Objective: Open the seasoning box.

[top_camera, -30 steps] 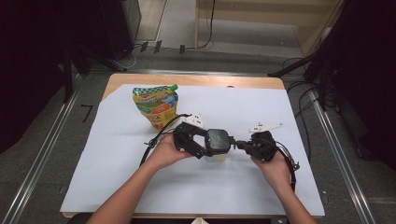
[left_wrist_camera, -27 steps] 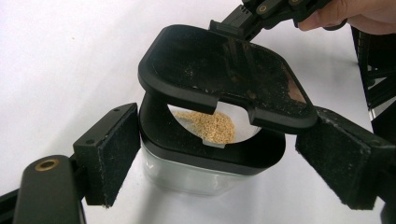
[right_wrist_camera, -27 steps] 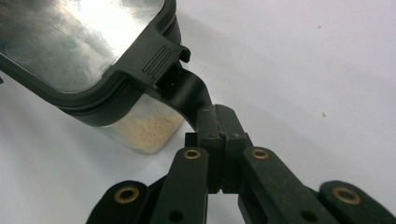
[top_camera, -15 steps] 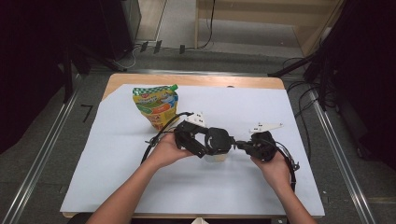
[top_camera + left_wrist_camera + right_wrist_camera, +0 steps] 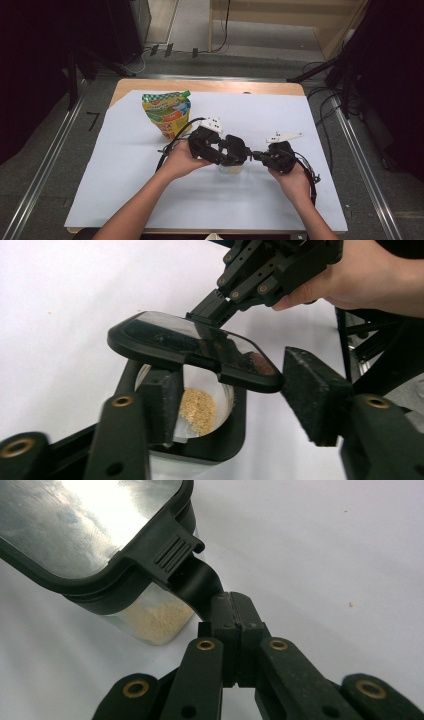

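You are working in a dim room with dark stands and floor cables beyond a wooden table (image 5: 210, 86) that is covered almost wholly by a white sheet (image 5: 125, 200). At the sheet's far left stands a printed stand-up pouch (image 5: 167, 112) with a green checked top band and a green cap at its corner; its lettering is too small to read, and nothing else carries any legible writing. Near the middle of the sheet, between your hands, sits the small clear container (image 5: 235, 440) with a black rim. Your right gripper (image 5: 232, 607) is clamped tight on the black strap below the ribbed tab (image 5: 175, 555) of the hinged lid (image 5: 190, 342), holding that clear-windowed lid tilted up over the mouth. Your left gripper (image 5: 240, 385) has just been closing its jaws around the container: one pad stands by the rim, the other is well apart from it, so it grips nothing yet. The step in hand looks like opening the container while steadying it. Next, you probably need to close the left jaws onto the body so it cannot slide, then swing the lid fully back. Go gently, because the tan granules (image 5: 197, 410) inside could spill.
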Demonstrator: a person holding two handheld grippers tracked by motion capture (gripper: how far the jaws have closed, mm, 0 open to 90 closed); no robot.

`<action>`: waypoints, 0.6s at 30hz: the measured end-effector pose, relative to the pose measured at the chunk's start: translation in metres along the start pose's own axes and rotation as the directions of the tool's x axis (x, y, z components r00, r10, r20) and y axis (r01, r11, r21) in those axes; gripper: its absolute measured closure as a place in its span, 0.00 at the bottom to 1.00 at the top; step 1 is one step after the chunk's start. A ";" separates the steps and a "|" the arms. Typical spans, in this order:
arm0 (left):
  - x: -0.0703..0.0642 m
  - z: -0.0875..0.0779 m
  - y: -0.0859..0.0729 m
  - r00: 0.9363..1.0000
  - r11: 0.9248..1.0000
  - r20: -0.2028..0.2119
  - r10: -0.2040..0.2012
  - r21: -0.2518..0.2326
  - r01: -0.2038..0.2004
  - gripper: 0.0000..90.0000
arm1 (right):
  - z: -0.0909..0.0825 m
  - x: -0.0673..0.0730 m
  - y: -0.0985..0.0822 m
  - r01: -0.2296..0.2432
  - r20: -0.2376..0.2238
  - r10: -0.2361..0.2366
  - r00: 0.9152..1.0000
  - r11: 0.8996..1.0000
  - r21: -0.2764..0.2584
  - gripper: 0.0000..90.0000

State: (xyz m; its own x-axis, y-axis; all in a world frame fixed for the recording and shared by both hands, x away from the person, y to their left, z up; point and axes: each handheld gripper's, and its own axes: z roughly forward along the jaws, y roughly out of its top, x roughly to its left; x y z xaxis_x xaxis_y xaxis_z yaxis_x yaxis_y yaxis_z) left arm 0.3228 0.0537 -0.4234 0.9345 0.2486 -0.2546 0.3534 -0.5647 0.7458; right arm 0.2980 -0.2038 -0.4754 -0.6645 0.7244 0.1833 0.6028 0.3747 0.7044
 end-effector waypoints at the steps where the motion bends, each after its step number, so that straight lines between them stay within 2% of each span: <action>1: -0.001 0.000 0.001 1.000 1.000 -0.005 0.002 0.007 -0.002 0.51 | 0.000 0.000 0.000 0.000 0.000 0.000 1.000 1.000 0.000 1.00; 6: -0.003 0.002 0.010 1.000 0.999 0.002 -0.003 0.036 0.003 0.62 | -0.001 0.001 -0.001 -0.004 -0.001 0.004 1.000 1.000 -0.006 1.00; 9: -0.003 0.006 0.017 1.000 0.999 0.019 -0.020 0.047 0.019 0.63 | -0.002 0.001 -0.001 -0.003 -0.002 0.003 1.000 1.000 -0.008 1.00; 14: -0.005 0.011 0.028 0.999 0.997 0.030 -0.019 0.076 0.016 0.63 | -0.002 0.000 -0.003 -0.007 -0.011 0.007 1.000 1.000 -0.017 1.00; 18: -0.004 0.013 0.032 0.999 0.996 0.045 -0.030 0.081 0.026 0.63 | -0.002 0.001 -0.003 -0.011 -0.017 0.010 1.000 1.000 -0.015 1.00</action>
State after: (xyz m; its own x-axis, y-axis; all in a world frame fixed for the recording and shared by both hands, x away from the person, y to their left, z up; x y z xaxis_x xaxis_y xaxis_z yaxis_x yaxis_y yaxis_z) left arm 0.3306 0.0247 -0.4063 0.9244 0.2297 -0.3045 0.3801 -0.6199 0.6865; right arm 0.2946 -0.2058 -0.4758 -0.6655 0.7185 0.2020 0.6034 0.3585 0.7123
